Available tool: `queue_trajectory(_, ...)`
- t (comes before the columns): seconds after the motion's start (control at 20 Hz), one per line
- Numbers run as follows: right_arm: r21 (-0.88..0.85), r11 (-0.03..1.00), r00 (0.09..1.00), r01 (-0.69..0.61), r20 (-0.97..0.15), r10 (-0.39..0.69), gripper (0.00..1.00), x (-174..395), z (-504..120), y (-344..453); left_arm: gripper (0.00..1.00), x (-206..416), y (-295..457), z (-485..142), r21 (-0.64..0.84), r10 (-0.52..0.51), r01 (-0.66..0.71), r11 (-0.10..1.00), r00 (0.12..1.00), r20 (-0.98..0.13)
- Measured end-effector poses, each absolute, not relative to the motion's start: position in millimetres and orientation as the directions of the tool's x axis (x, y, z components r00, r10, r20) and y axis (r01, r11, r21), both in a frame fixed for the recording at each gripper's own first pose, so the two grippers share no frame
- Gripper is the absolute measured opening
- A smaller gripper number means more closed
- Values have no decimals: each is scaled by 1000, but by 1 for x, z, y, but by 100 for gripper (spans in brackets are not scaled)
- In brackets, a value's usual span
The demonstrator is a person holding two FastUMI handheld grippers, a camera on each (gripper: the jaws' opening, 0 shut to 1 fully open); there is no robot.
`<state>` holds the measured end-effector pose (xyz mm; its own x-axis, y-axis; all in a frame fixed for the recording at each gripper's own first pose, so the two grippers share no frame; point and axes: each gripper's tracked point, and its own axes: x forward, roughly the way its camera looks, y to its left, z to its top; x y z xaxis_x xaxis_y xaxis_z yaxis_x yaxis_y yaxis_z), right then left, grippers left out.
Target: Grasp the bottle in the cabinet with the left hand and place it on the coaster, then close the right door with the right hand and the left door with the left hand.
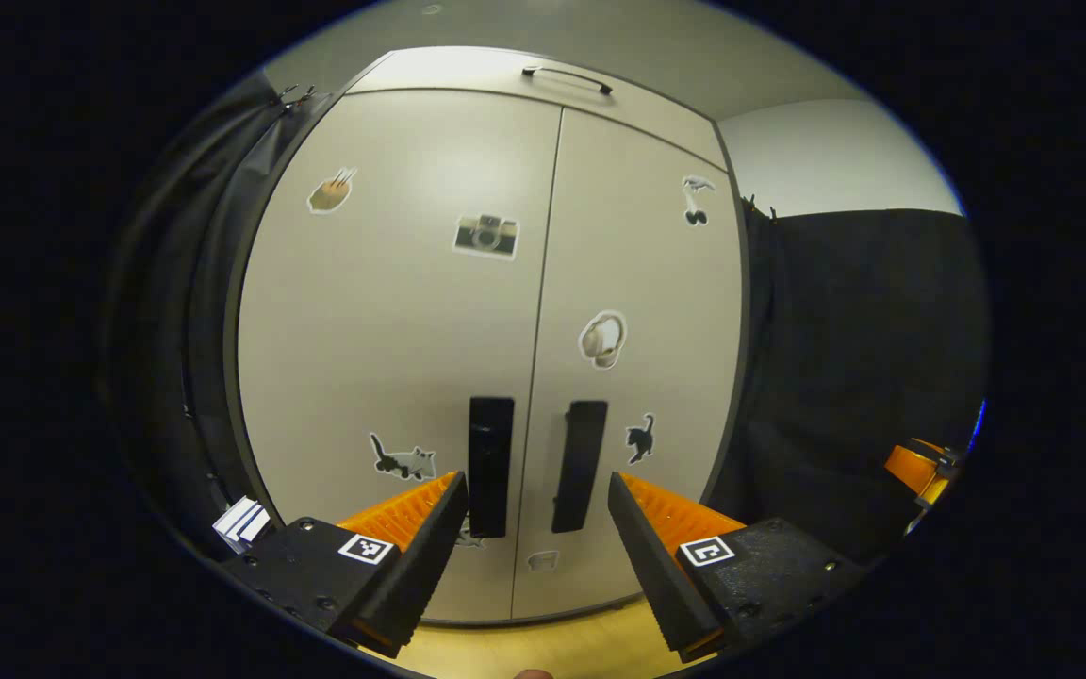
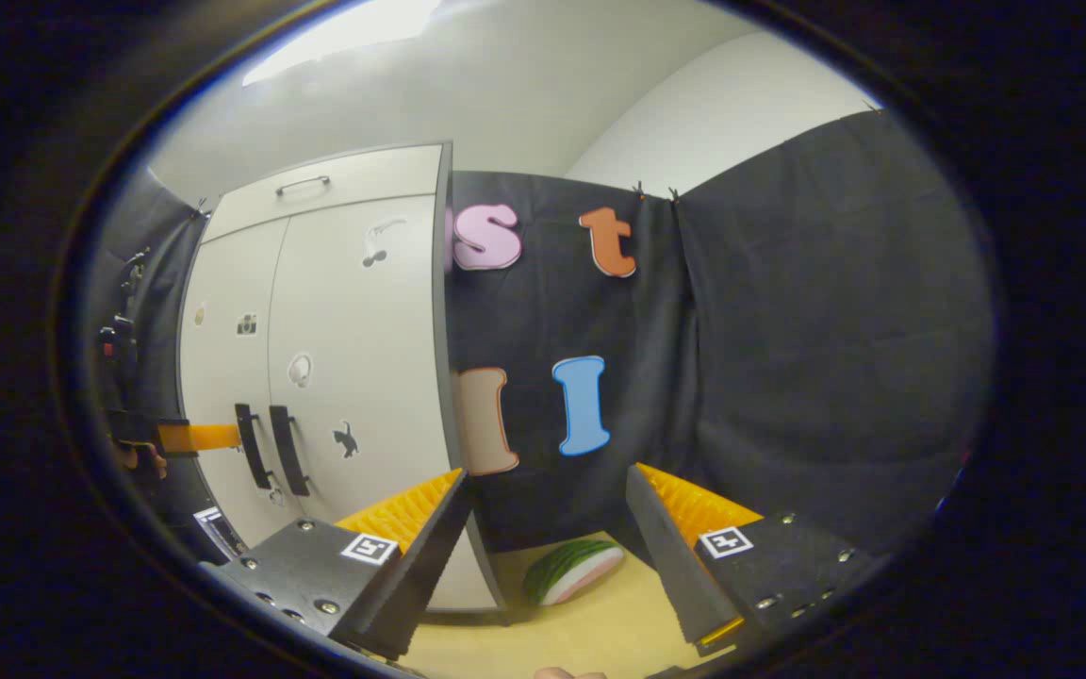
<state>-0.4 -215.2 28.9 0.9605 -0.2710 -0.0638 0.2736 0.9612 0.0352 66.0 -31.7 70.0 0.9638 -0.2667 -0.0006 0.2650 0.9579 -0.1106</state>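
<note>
- Two doors, the left door (image 1: 392, 358) and the right door (image 1: 642, 358), are sitting flush and shut on the pale cabinet (image 1: 524, 85) as I am facing it in the left gripper view.
- Each door is carrying a dark upright handle, the left handle (image 1: 490, 467) and the right handle (image 1: 580, 465), standing just beside each other on either side of the centre seam.
- My left gripper (image 1: 534, 500) is pointing at those handles with its jaws spread wide; nothing is lying between them, and I cannot tell whether they are touching the doors.
- My right gripper (image 2: 548, 505) is hanging with its jaws likewise spread and holding nothing, aimed at the black cloth wall (image 2: 788, 330) to the right of the cabinet.
- Stickers are showing on both doors, among them a camera sticker (image 1: 486, 235) and a cat sticker (image 1: 640, 438).
- A long handle (image 1: 567, 79) is sitting on the panel above the doors.
- The bottle and the coaster are not something I can report on from these views; I cannot tell where either is standing.
- A watermelon slice (image 2: 573, 571) is lying on the wooden table (image 2: 590, 632) near the cabinet's right corner, in the right gripper view.
- The left gripper is also appearing at the far left of the right gripper view, level with the door handles.
</note>
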Motion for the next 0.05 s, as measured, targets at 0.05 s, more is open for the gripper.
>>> queue_trajectory(0.05,34,961,961,275,-39,-273,100,4,44,-221,94,57,-43,85,-118,-270,271,955,962,26)
